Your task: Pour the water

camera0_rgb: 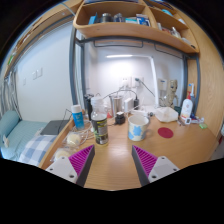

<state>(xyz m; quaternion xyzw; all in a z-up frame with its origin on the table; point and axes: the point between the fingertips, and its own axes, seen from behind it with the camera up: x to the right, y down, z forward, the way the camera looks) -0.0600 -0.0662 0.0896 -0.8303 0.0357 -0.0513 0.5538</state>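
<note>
Tongs (112, 160) open, cup (137, 126) well ahead

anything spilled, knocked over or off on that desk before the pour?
Nothing stands out. The glass jar and the white cup both stand upright on the wooden desk, beyond the open jaws of the gripper. No water shows on the wood. The back of the desk is cluttered, too small to judge.

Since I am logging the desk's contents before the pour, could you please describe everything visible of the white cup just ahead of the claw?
The white cup stands upright on the wooden desk, just beyond the open claw and slightly to its right. It looks like plain, opaque plastic or ceramic, roughly cylindrical, open at the top. Nothing grips it; a dark jar stands apart to its left. Its contents cannot be seen.
</note>
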